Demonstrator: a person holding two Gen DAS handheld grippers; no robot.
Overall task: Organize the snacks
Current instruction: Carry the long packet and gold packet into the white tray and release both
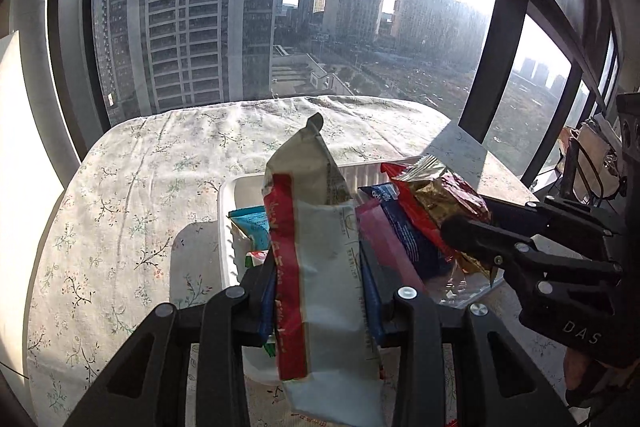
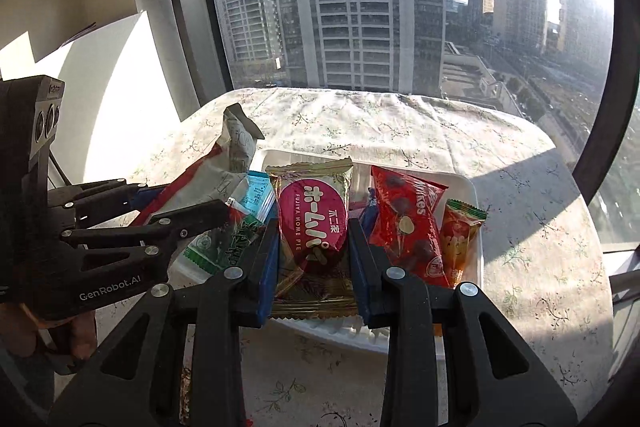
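Snacks fill the white plastic tray (image 2: 474, 195) on the flowery tablecloth (image 1: 132, 195). The left gripper (image 1: 320, 291) squeezes a long pale packet with a red stripe (image 1: 320, 267). The right gripper (image 2: 314, 255) squeezes a gold and pink pie packet (image 2: 312, 223) over the tray.

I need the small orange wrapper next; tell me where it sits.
In the right wrist view, the small orange snack packet lies at the white plastic tray's right edge, beside the red chocolate bag.

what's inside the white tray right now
In the white tray: a red bag, an orange packet, a blue packet and a green one. Held packets hide the middle.
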